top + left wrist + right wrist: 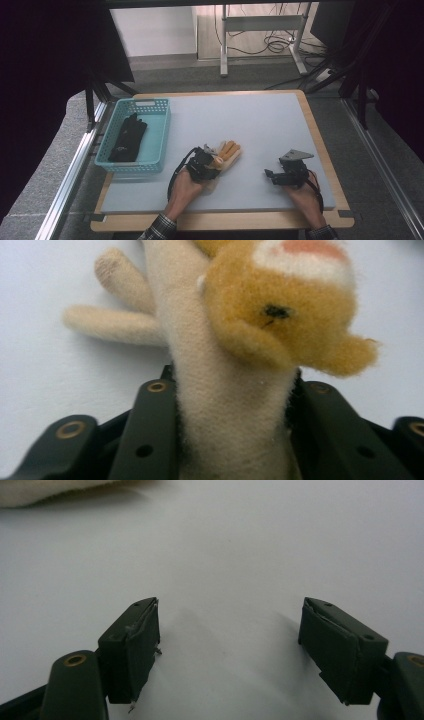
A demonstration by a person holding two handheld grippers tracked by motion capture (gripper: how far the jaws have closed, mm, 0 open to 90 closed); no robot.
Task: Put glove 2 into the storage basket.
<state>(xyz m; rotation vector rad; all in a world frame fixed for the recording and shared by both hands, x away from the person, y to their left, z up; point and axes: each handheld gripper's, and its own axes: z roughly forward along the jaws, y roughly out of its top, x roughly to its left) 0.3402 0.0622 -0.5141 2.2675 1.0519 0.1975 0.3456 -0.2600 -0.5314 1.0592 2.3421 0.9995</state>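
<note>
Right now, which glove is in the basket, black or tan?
The black glove. It lies inside the teal basket at the table's left, untouched. The tan glove is out on the table, pinched in the left gripper.

You are in a lab-like workroom: beyond the grey-topped table, a metal desk frame stands on carpet over loose cables, with aluminium rails beside the table.

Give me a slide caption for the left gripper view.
Left tool shut on a cream and orange glove.
</note>
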